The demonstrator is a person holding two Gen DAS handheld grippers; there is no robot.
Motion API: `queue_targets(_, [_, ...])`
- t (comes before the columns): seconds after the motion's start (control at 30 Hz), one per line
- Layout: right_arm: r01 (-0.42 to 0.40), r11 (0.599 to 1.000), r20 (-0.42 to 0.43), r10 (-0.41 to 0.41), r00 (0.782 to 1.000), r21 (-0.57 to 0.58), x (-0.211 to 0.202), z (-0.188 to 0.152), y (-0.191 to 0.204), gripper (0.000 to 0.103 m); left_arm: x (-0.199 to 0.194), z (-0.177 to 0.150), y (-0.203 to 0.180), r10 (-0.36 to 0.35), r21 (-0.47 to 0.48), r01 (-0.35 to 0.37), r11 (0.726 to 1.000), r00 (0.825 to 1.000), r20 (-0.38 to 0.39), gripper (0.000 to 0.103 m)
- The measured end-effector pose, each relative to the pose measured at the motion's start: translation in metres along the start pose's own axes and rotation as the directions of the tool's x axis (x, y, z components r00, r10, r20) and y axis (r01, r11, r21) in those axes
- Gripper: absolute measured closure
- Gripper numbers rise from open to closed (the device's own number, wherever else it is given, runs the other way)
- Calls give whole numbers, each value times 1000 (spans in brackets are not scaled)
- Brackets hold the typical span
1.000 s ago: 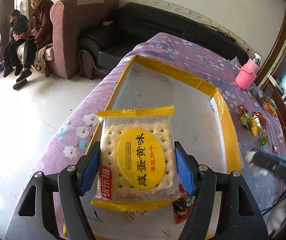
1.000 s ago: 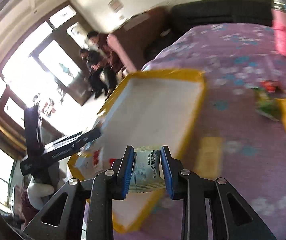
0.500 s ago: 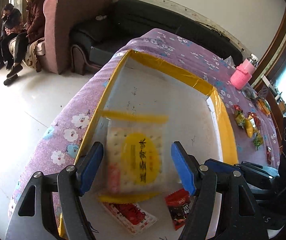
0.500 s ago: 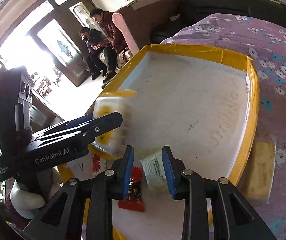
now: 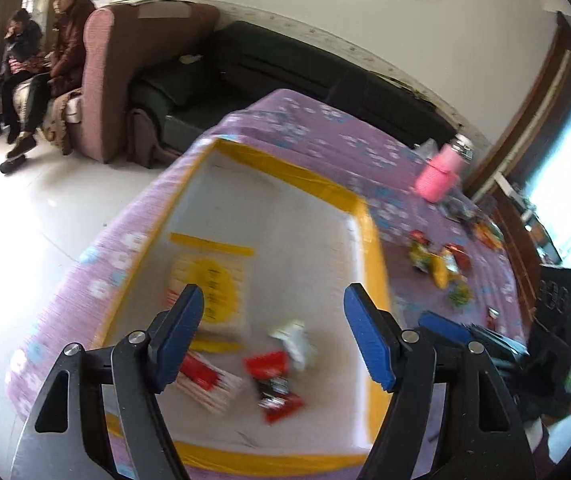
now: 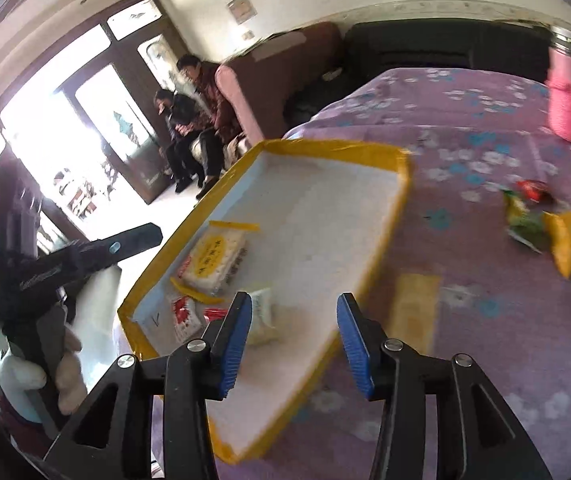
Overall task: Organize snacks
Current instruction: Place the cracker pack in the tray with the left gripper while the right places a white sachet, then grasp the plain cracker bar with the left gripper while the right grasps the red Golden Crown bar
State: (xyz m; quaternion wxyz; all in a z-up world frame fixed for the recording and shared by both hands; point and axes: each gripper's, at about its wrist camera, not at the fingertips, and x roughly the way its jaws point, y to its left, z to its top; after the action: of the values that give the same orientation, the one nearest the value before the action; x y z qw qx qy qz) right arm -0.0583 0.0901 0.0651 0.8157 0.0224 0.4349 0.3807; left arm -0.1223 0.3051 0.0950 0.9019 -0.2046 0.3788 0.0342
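A white tray with a yellow taped rim (image 5: 373, 248) (image 6: 401, 184) lies on a purple flowered tablecloth. In it lie a yellow cracker pack (image 5: 211, 284) (image 6: 215, 256), a small white packet (image 5: 295, 340) (image 6: 263, 314), a red wrapper (image 5: 271, 380) and a red-and-white packet (image 5: 205, 380) (image 6: 183, 314). My left gripper (image 5: 273, 332) is open and empty above the tray's near end. My right gripper (image 6: 293, 344) is open and empty over the tray's near right rim. The left gripper's body (image 6: 65, 260) shows at the left of the right wrist view.
Several loose snack packs (image 5: 441, 264) (image 6: 565, 236) lie on the cloth right of the tray. A pink bottle (image 5: 439, 174) (image 6: 567, 96) stands at the far right. A flat yellow packet (image 6: 413, 308) lies beside the tray. Sofas and two seated people (image 5: 41, 60) are beyond the table.
Both grippers opened and let go: the cracker pack and the small white packet dropped into the tray. Both grippers have since pulled back and up from the tray.
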Motion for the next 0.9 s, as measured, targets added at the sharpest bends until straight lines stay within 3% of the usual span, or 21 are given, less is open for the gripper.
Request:
queue_targets(0.2, [57,995,61,-62,996,83,-47,-10,-56,55,3,-10,-58,-63,85,65,994,997,-33,30])
queue_targets(0.37, [96,979,107,-116,987,180,-82,-23,-110,54,16,-24,-104,-84,165,97,981,993,-83,30])
queue_targets(0.53, [128,951,149,-175,973,282,-116,-31,-162,53,32,-35,-133,-95,188,118,975,987,-126,30])
queue_targets(0.9, [203,862,279,-360,890,464,-178,-38,-258,50,66,-46,-156,-90,153,122,981,975,-203,30])
